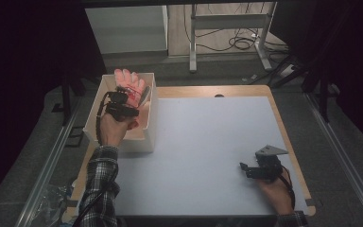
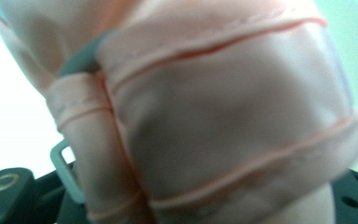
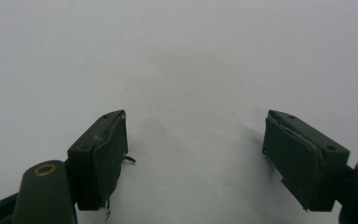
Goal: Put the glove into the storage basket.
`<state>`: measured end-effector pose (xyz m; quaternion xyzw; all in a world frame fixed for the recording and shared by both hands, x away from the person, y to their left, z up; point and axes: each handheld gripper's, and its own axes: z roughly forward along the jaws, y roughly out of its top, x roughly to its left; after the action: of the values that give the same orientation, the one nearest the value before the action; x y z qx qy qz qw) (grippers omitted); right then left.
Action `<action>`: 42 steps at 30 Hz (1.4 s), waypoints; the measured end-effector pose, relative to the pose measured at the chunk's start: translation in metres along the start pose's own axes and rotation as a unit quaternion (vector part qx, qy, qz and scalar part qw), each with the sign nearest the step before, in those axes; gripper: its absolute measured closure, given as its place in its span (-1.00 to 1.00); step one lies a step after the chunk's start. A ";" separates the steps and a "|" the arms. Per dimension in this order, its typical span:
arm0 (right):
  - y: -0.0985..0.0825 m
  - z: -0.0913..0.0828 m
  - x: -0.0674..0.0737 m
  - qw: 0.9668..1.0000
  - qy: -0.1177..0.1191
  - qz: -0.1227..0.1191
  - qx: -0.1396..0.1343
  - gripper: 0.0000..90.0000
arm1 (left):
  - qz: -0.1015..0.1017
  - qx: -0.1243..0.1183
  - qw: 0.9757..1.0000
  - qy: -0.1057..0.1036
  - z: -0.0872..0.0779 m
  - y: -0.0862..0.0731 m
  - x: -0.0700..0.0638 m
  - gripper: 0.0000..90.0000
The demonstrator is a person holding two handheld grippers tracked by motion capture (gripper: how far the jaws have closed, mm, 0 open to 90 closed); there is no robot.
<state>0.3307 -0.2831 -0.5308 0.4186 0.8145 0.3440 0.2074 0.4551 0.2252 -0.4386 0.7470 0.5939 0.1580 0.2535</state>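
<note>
Pink glove point(image 1: 128, 81) clamped in left gripper point(image 1: 123, 105) over white box point(image 1: 147, 137); right gripper point(image 1: 248, 170) spread wide, holding nothing

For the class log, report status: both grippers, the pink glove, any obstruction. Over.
Left gripper shut on pink glove, over the white box. Right gripper open, empty, low over the table. Nothing in the way.

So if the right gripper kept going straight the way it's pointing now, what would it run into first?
Probably nothing soon: the right gripper, jaws open and empty, points left across the bare white table top. The white open box holding the pink glove sits farther up, likely off that line, though depth is unclear.
</note>
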 end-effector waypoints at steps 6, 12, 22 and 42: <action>0.000 0.000 0.000 1.000 0.000 0.000 0.000 -0.50 | 0.002 0.014 1.000 0.008 0.018 0.002 -0.002 0.08; 0.000 0.000 0.000 1.000 0.000 0.000 0.000 -0.50 | 0.009 0.030 0.999 0.014 0.032 0.002 -0.006 0.06; 0.000 0.000 0.000 1.000 0.000 0.000 0.000 -0.50 | 0.016 0.077 0.997 0.022 0.046 0.005 -0.010 -0.08; 0.000 0.000 0.000 1.000 0.000 -0.001 0.000 -0.50 | 0.024 0.079 0.996 0.019 0.034 0.006 -0.007 -0.83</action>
<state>0.3307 -0.2831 -0.5307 0.4182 0.8148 0.3439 0.2075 0.4762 0.2106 -0.4631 0.7754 0.5912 0.1309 0.1790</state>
